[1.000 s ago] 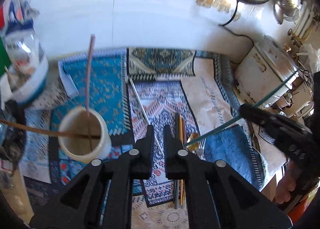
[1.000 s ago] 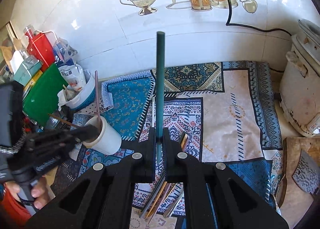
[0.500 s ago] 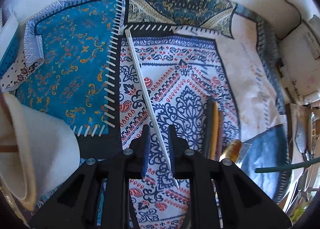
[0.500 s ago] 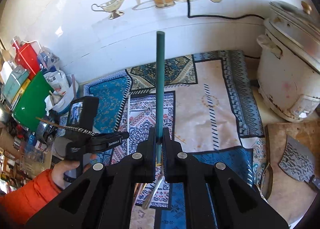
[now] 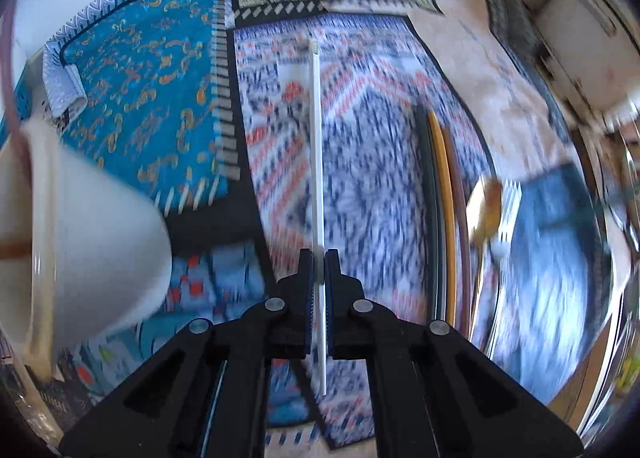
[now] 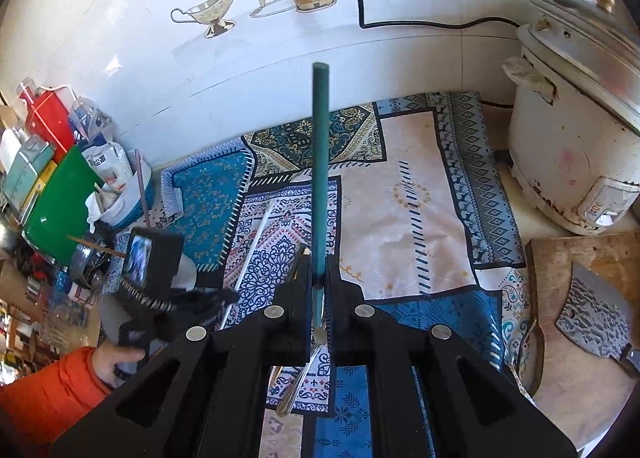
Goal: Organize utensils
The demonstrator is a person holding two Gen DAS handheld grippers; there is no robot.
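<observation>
**Ana:** Chopsticks first, starting at the left: the white round plastic cup [image 5: 92, 242] is standing on the patterned cloth mats [image 5: 152, 97], and a pinkish thin chopstick [image 6: 141, 181] and a brown wooden chopstick [image 6: 94, 244] are already leaning in it.

**Ben:** So two seem sorted. What is the left gripper [image 5: 319, 258] doing?

**Ana:** Its jaws have just been closing, and the pads are now pinching the long white plastic chopstick [image 5: 316, 145] near its lower end. The stick is lying along the mat, pointing away, just right of the cup.

**Ben:** And further right?

**Ana:** A dark, a yellow and a reddish-brown chopstick [image 5: 442, 209] are lying side by side on the mat, with a gold-coloured spoon and metal fork [image 5: 494, 205] beside them; blur is hiding the details.

**Ben:** The right gripper [image 6: 319, 262]?

**Ana:** Clamped tight on a dark green round chopstick [image 6: 320, 161], which is sticking up over the mats, well clear of the cup.

**Ben:** Progress?

**Ana:** I'd judge it roughly at the middle: two sticks are stowed, two are gripped, and the bundle and cutlery are waiting.
</observation>
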